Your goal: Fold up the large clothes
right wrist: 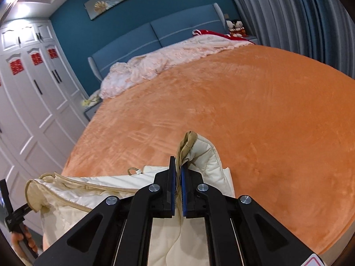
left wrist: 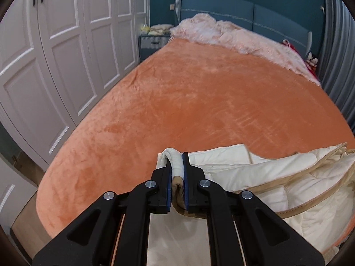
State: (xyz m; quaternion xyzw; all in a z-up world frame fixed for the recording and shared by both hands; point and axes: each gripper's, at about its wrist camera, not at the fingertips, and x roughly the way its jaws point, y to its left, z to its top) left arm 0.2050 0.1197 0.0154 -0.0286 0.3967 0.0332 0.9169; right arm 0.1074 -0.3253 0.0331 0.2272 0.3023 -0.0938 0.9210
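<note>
Your left gripper is clamped on a rolled, tan-trimmed edge of the cream quilted coat. Your right gripper pinches another tan-trimmed edge of it. The coat lies bunched at the near end of the bed, on its orange blanket.

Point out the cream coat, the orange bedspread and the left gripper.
cream coat (left wrist: 277,170): left wrist view, quilted body.
orange bedspread (left wrist: 188,93): left wrist view, bare middle.
left gripper (left wrist: 177,177): left wrist view, between fingers shut on coat edge.

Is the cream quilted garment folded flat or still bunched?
Bunched: the cream quilted garment lies rumpled at the orange bed cover's near edge, both grippers clamping its corners.
</note>
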